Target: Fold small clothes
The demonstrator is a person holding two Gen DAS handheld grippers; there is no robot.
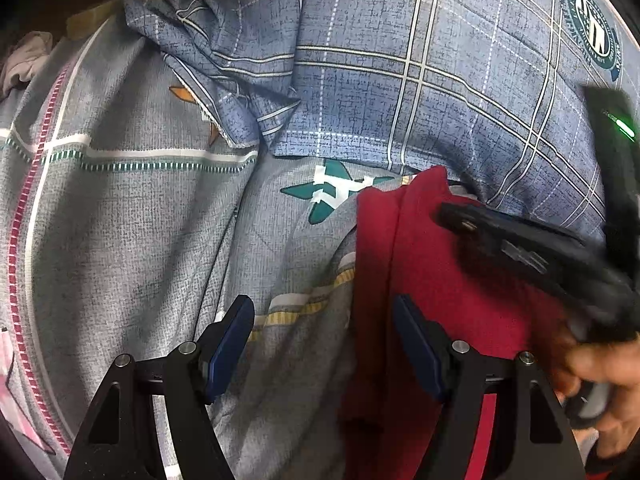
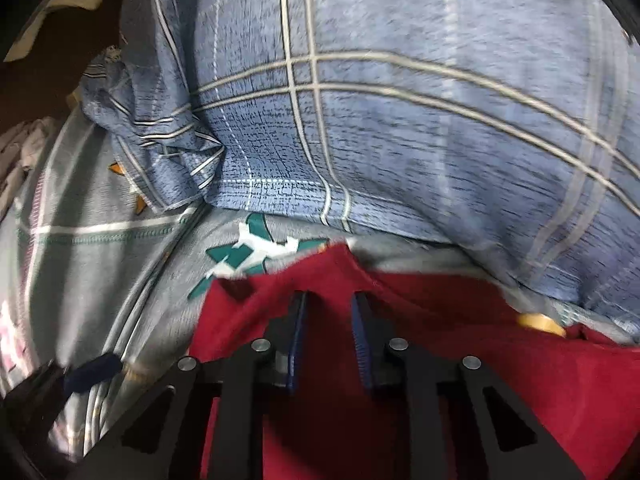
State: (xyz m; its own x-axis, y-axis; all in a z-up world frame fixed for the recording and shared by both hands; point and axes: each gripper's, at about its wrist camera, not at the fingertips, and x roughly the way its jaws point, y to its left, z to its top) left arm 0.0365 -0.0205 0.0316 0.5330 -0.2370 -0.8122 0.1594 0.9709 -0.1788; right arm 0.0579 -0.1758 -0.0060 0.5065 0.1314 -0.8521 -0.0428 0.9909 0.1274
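Red garment: a small red garment (image 1: 404,264) lay on the grey patterned bedsheet (image 1: 132,216), close under the front edge of the blue plaid pillow (image 1: 400,80), its cloth rumpled into soft folds.
Garment, far edge: its upper corner reached just short of the teal star print (image 1: 332,192) on the sheet.
Left gripper: the left gripper (image 1: 324,344) hovered over the garment's left edge with its blue-padded jaws spread wide, one finger above the bare sheet and the other above the red cloth; nothing sat between them.
Right gripper: the right gripper (image 2: 330,340) was over the red cloth with its jaws drawn near each other, a narrow gap showing between the pads; the view was smeared, and I could not tell whether any cloth was caught in them.
Right gripper, seen from the left: it showed as a dark blurred shape (image 1: 532,256) lying across the right part of the garment, with the person's hand (image 1: 600,372) behind it.
Pillow: it lay along the far side of the bed, its loose corner (image 1: 224,92) bunched and spilling onto the sheet.
Pillow badge: a round green emblem (image 1: 592,28) sat near the pillow's right end.
Far left corner: a pale crumpled cloth (image 1: 24,60) lay there, too dim to name.
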